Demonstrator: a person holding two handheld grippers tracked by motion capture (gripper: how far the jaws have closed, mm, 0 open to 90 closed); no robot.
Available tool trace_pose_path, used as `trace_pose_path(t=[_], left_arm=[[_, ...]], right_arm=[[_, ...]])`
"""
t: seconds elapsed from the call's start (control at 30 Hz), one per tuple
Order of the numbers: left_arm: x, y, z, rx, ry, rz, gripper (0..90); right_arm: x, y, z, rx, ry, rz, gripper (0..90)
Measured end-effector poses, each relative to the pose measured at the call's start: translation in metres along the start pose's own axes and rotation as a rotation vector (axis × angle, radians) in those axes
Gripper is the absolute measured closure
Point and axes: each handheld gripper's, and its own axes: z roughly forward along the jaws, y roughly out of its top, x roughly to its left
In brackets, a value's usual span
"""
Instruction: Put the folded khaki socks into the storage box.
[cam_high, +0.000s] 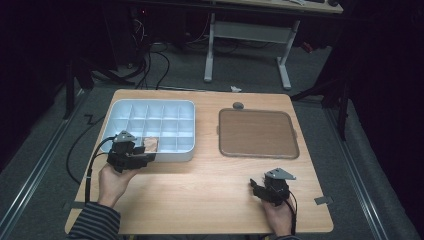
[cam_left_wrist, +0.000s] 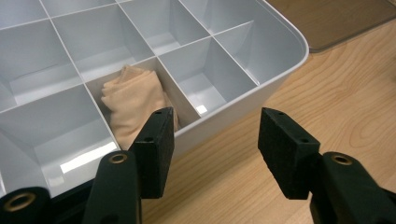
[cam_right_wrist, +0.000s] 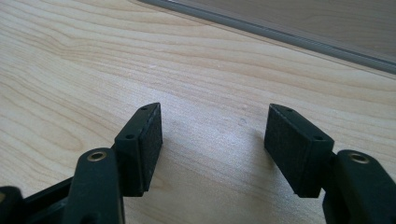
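Observation:
A pale blue-grey organiser box (cam_high: 116, 111) with several compartments stands at the table's left; its near wall (cam_left_wrist: 261, 88) fills much of the left gripper view. A folded beige cloth (cam_left_wrist: 133, 100) lies in a compartment of the front row (cam_high: 151, 145). My left gripper (cam_high: 145, 156) hovers at the box's near edge, open, with nothing between its jaws (cam_left_wrist: 215, 140); one jaw overlaps the cloth's compartment in the picture. My right gripper (cam_high: 257, 187) rests low over bare wood at the front right, open and empty (cam_right_wrist: 215, 140).
A brown flat tray (cam_high: 257, 133) lies at the right half of the wooden table (cam_high: 200, 190), its grey rim (cam_right_wrist: 280, 32) just beyond my right gripper. A small dark knob (cam_high: 238, 105) sits behind it. A desk frame and cables stand on the floor beyond.

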Motion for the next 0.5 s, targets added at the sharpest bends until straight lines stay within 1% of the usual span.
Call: trace_pose_path(t=[0.13, 0.2, 0.33, 0.37, 0.43, 0.5], left_arm=[[0.000, -0.004, -0.006, -0.021, -0.004, -0.008, 46.4], [0.000, -0.006, -0.008, -0.035, -0.010, -0.018, 46.4], [-0.002, -0.010, -0.011, -0.039, -0.013, -0.019, 46.3], [-0.002, -0.011, -0.012, -0.044, -0.011, -0.021, 46.3], [-0.002, -0.013, -0.013, -0.053, -0.022, -0.031, 46.3], [-0.002, -0.015, -0.014, -0.059, -0.018, -0.034, 46.2]], right_arm=[[0.000, 0.000, 0.000, 0.000, 0.000, 0.000, 37.3], [0.000, 0.000, 0.000, 0.000, 0.000, 0.000, 37.3], [0.000, 0.000, 0.000, 0.000, 0.000, 0.001, 37.6], [0.000, 0.000, 0.000, 0.000, 0.000, 0.001, 37.6], [0.000, 0.000, 0.000, 0.000, 0.000, 0.002, 37.6], [0.000, 0.000, 0.000, 0.000, 0.000, 0.002, 37.6]])
